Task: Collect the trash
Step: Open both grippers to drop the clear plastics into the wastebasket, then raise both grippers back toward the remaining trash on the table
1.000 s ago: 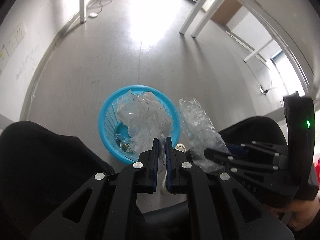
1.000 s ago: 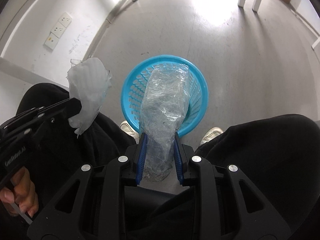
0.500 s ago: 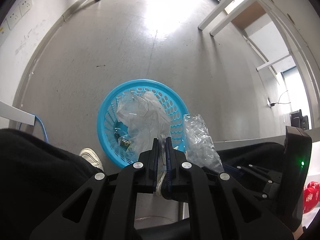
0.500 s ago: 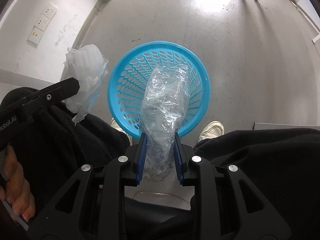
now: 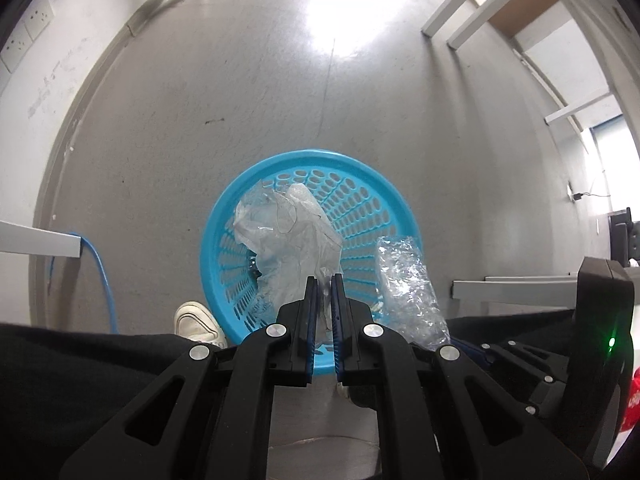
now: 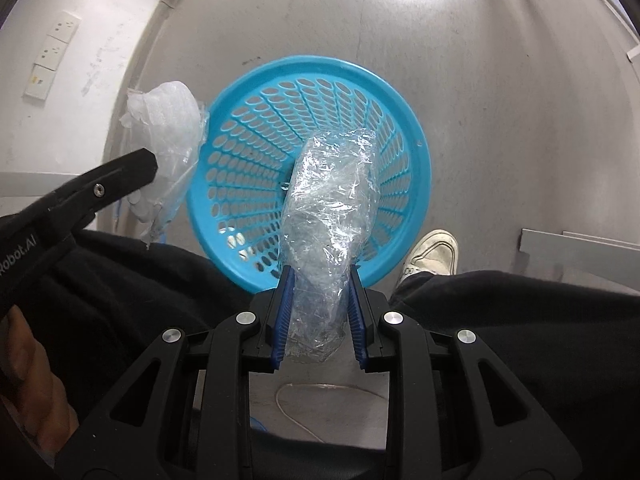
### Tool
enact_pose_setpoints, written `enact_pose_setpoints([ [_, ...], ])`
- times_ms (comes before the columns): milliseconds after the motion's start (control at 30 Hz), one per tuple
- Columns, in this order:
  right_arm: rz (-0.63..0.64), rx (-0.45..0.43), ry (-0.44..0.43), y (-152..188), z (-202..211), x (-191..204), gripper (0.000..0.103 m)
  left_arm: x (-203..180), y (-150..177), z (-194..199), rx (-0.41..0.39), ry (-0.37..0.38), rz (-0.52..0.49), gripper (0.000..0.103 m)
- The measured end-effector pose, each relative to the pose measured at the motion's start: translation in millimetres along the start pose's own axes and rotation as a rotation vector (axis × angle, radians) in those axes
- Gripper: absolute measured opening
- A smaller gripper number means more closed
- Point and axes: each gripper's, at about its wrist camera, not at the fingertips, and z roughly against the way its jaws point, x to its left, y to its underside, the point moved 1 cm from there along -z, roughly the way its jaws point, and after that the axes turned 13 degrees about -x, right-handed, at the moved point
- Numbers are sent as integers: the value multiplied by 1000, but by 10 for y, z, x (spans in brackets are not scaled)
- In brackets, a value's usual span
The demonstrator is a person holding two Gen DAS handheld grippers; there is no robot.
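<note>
A: Crinkled clear wrap (image 6: 328,216) sits pinched in my right gripper (image 6: 319,300); thin film (image 5: 288,248) in my nearly closed left gripper (image 5: 324,308).

B: Since earlier?

A: Blue basket (image 6: 404,128) looms larger beneath both.

We count one blue basket (image 6: 416,148) on the floor. We see two pieces of clear plastic trash: one crumpled wrap (image 6: 332,200) and one whitish plastic bag (image 6: 168,128). Two tongs show, the left tongs (image 5: 324,284) and the right tongs (image 6: 320,276), one piece of trash in each. We count two white shoes, one in each wrist view (image 5: 198,320) (image 6: 432,256). On the wall we make out three socket plates (image 6: 52,60). One blue cable (image 5: 102,276) hangs at the left.
</note>
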Motion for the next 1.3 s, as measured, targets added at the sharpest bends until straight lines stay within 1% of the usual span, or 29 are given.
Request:
enact_pose_setpoints([
  [100, -10, 14, 7, -38, -103, -6, 25, 50, -22, -119, 33, -5, 24, 6],
  [200, -29, 22, -4, -51, -150, -46, 25, 60, -41, -170, 50, 9, 35, 6],
  [300, -32, 22, -17, -63, -161, -53, 25, 47, -42, -189, 45, 26, 34, 6],
  [400, -31, 11, -24, -62, -145, -61, 30, 85, -46, -192, 30, 49, 39, 8],
  [433, -37, 7, -26, -62, -134, -71, 31, 101, -53, -174, 17, 50, 45, 18],
  [467, -41, 3, -28, -55, -123, -92, 35, 126, -61, -144, -2, 48, 53, 26],
  [500, -45, -3, -30, -55, -109, -99, 37, 144, -61, -122, -18, 44, 62, 38],
  [567, -44, -20, -29, -44, -64, -90, 43, 181, -67, -77, -34, 42, 84, 37],
  [633, -35, -32, -16, -32, -14, -74, 45, 170, -60, -55, -30, 38, 92, 37],
  [800, 13, -88, 17, 14, 249, 16, 48, 97, -20, 64, -21, 35, 79, 37],
  [900, 27, -120, 12, 51, 432, 38, 51, 70, 53, 148, -8, -10, 58, 37],
  [1000, 36, -147, 18, 105, 575, 17, 52, 111, 115, 243, 3, -32, 76, 37],
  [1100, 60, -178, 21, 163, 735, 56, 52, 108, 190, 414, -30, -39, 60, 37],
  [1167, 93, -201, 28, 227, 871, 106, 54, 90, 237, 540, -55, -29, 50, 37],
  [1233, 125, -196, 34, 287, 970, 150, 56, 107, 294, 672, -83, -17, 54, 39],
  [1300, 130, -201, 21, 332, 1084, 149, 56, 119, 339, 789, -108, -27, 47, 39],
])
